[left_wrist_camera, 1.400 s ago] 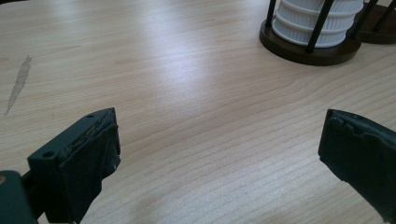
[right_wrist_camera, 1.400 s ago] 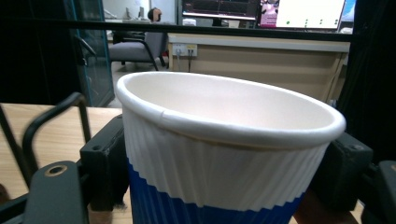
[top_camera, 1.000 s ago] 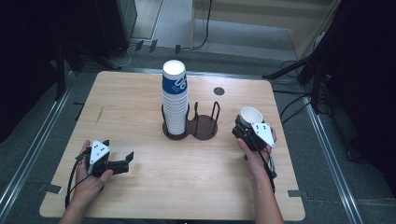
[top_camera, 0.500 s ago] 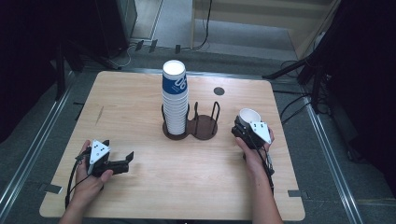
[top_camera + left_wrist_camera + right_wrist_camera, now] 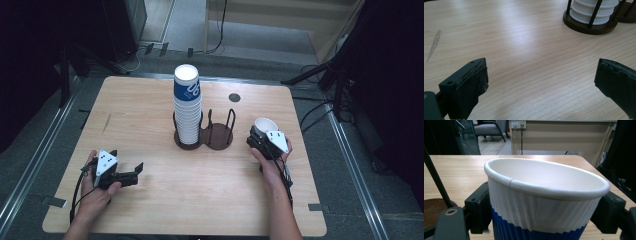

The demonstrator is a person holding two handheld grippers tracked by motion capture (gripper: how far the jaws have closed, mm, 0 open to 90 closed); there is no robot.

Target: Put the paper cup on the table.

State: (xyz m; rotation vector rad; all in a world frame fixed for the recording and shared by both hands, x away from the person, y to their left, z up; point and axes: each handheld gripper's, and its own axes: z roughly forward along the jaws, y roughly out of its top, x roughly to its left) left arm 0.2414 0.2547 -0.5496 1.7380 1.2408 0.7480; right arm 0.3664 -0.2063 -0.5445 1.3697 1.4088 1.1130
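Right tool (image 5: 261, 136) just eased its jaws around paper cup (image 5: 544, 200), right of frame; left tool (image 5: 541, 82) gaped wide, empty. Looser hold risked tipping cup on tabletop (image 5: 150, 115).

White, unreadable lettering on the blue cup stack (image 5: 187, 95)

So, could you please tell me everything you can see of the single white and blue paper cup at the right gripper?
The single white and blue paper cup is ribbed paper, white above a blue lower band, with a rolled rim and a plain white, empty inside. It stands mouth up, its rim slanting in the right gripper view, on the right part of the light wooden table, right of the dark wooden cup holder. The right gripper has one black jaw at each side of it, and those jaws have just been opening.
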